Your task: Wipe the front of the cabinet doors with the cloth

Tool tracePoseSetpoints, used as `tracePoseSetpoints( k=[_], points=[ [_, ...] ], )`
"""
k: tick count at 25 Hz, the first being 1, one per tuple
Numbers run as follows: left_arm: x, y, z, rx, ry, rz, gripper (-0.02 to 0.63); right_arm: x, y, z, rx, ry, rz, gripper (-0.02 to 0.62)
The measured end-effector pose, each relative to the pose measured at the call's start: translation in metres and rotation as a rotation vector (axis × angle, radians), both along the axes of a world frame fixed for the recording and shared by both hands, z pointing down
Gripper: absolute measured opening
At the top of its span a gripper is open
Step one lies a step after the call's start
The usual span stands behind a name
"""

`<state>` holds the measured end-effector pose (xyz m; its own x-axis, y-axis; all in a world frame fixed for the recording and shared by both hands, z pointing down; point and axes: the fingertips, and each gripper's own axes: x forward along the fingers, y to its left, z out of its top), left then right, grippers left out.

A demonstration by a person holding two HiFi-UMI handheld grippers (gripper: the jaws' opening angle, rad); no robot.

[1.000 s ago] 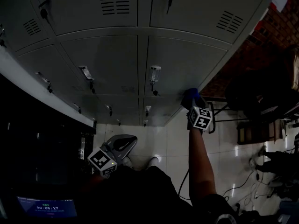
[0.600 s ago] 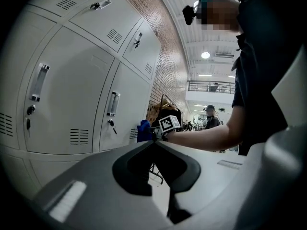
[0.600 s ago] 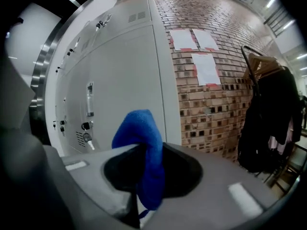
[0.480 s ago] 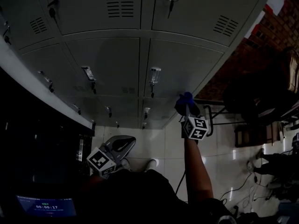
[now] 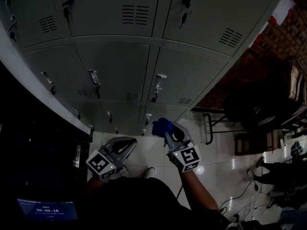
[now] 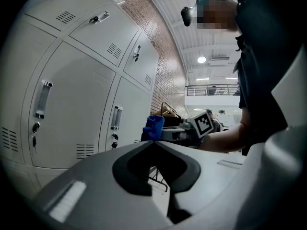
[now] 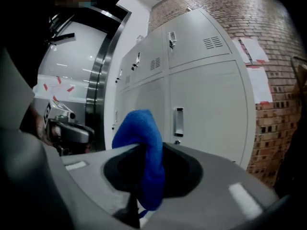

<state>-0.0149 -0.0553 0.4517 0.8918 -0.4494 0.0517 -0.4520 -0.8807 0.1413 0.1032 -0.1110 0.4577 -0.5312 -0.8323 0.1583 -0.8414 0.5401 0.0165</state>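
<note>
Cloth [image 7: 142,150]: blue, bunched, pinched between the jaws of the right gripper [image 7: 139,146]. The jaws are closed down on it, with a rounded fold standing above the tips and a short tail hanging below. From the head view the cloth sits in front of the lowest row of the cabinet doors [image 5: 115,71], at the seam between two doors. Whether it touches the metal cannot be told; the right gripper view shows door faces beyond it rather than against it. The doors are grey steel, each with a latch handle [image 5: 160,80] near its edge and vent slots [image 5: 135,14]. The left gripper [image 5: 125,146] is held low, to the left of the cloth and further out from the cabinet doors. Its jaws are brought together at the tips with nothing between them. The marker cube [image 5: 101,165] on it faces up. A brick wall [image 7: 268,56] runs past the right end of the cabinet doors, and pale tiled floor [image 5: 216,152] lies at their foot.
</note>
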Motion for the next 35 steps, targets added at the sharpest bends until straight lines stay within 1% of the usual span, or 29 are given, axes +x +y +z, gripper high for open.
tracePoseSetpoints(
  k=[2, 7, 11, 16, 20, 25, 30, 35],
  points=[
    [-0.003, 0.000, -0.003, 0.013, 0.002, -0.001, 0.000, -0.019, 0.017, -0.008, -0.004, -0.019, -0.046, 0.067],
    [-0.010, -0.007, -0.009, 0.044, -0.006, 0.000, 0.000, -0.045, 0.035, -0.022, 0.019, -0.026, -0.091, 0.067],
    [-0.009, -0.006, -0.015, 0.046, -0.013, 0.002, 0.000, -0.055, 0.046, -0.031, -0.001, -0.060, -0.118, 0.067],
    [-0.005, -0.007, -0.019, 0.063, -0.011, 0.013, 0.000, -0.063, 0.055, -0.042, 0.015, -0.075, -0.136, 0.067],
    [-0.004, -0.006, -0.022, 0.068, -0.005, 0.013, 0.000, -0.065, 0.060, -0.044, 0.017, -0.073, -0.146, 0.067],
    [-0.005, -0.006, -0.019, 0.051, -0.015, 0.010, 0.000, -0.061, 0.058, -0.046, 0.010, -0.076, -0.139, 0.067],
    [-0.004, -0.006, -0.020, 0.049, -0.004, 0.006, 0.000, -0.057, 0.056, -0.044, 0.017, -0.066, -0.143, 0.067],
    [-0.003, -0.005, -0.018, 0.045, -0.006, 0.008, 0.000, -0.056, 0.055, -0.043, 0.009, -0.086, -0.146, 0.067]
  ],
)
